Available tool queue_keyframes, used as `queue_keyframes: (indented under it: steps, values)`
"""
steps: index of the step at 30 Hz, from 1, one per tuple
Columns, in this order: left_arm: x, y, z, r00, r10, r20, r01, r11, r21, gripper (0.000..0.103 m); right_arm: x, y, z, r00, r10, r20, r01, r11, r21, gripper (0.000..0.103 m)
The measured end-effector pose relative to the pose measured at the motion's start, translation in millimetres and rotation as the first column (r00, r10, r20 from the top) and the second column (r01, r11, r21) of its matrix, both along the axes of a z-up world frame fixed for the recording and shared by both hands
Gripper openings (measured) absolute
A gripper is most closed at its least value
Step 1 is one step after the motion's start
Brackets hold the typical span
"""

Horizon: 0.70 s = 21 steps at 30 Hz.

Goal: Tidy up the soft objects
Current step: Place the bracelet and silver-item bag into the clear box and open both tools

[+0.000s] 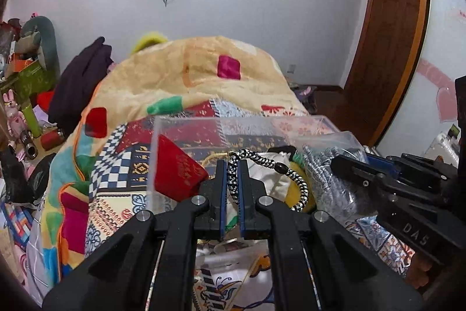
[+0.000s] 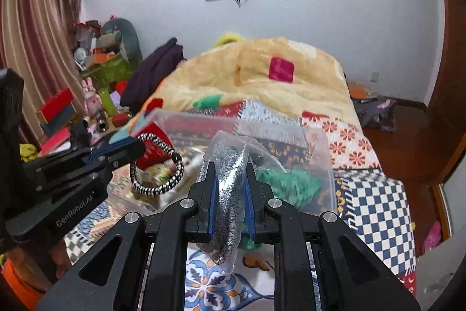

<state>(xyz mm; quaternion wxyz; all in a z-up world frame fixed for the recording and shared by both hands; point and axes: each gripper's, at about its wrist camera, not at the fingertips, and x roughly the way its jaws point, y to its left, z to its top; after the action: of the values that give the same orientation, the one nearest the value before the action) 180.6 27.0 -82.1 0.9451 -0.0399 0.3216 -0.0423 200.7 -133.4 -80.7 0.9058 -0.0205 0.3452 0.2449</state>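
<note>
Two grips noted: left gripper [image 1: 231, 188] fingers clamp a braided cord [image 1: 272, 165]; right gripper [image 2: 230, 194] fingers pinch a plastic bag [image 2: 230, 179]. Risk: cord loop beyond fingers snagging the clear box [image 1: 204, 121] rim; slick bag slipping.

Patchwork bed [image 1: 122, 165], yellow blanket [image 1: 204, 69], clear box [image 1: 186, 124]
</note>
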Motion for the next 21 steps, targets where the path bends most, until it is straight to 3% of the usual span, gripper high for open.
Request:
queue_keyframes:
  steps: [5,7,9,11,14,21]
  values:
    - [6.9,1.2,-12.5,0.999,-0.018,-0.052,0.016,0.999,-0.030,0.006,2.1,2.2,-4.0,1.000,-0.001,-0.005,0.001,1.000,-0.029,0.020]
    - [6.4,1.3,-14.7,0.998,-0.023,-0.060,0.020,0.999,-0.036,0.009,3.0,2.3,-4.9,1.000,0.003,-0.013,-0.003,0.999,-0.034,0.028]
    - [3.8,2.0,-15.1,0.998,-0.024,-0.061,0.021,0.999,-0.037,0.016,1.9,1.5,-5.6,1.000,-0.002,-0.011,0.002,0.999,-0.043,0.046]
    - [-0.9,2.4,-13.6,0.998,-0.020,-0.054,0.019,1.000,-0.025,0.031,0.2,0.5,-5.3,1.000,-0.007,-0.003,0.007,0.999,-0.051,0.051]
    - [-8.8,5.2,-8.0,1.000,-0.008,-0.030,0.007,1.000,-0.021,0.045,0.6,-3.4,-3.4,1.000,-0.005,-0.017,0.004,0.999,-0.038,0.053]
    - [-25.9,11.2,14.1,1.000,-0.008,0.023,0.009,0.999,-0.039,0.045,-11.8,-13.7,13.7,1.000,0.000,0.017,0.000,1.000,0.004,0.056]
